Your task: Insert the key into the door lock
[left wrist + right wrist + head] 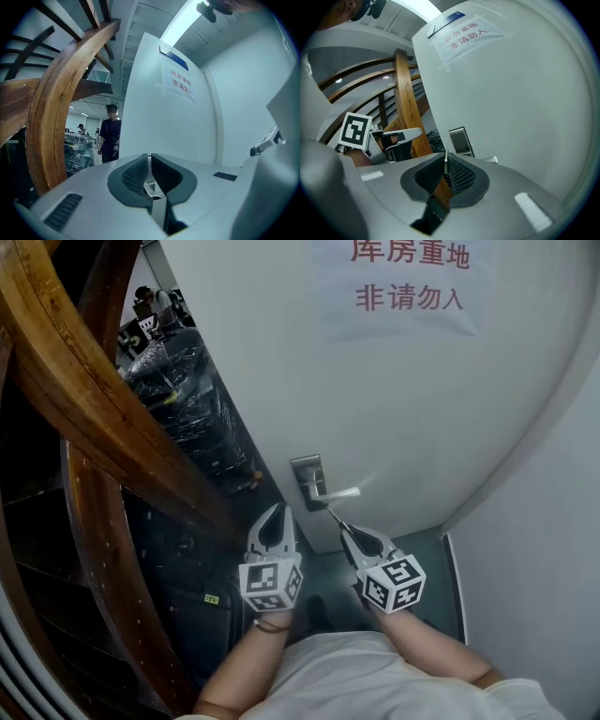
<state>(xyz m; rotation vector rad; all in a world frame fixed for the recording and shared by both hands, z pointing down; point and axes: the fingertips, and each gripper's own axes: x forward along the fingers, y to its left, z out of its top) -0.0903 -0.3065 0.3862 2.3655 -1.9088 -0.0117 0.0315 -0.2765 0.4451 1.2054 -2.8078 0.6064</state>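
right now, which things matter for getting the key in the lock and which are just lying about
Job: key, shut in right gripper; lock plate; door.
Lying about: wooden rail; wrapped goods; sign; left gripper, shut and empty.

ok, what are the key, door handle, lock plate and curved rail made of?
Key: metal, thin grey blade.
Door handle: looks metal, pale satin sheen.
Lock plate: likely brushed steel, dull grey reflection.
Curved rail: varnished wood, brown grain, glossy streaks.
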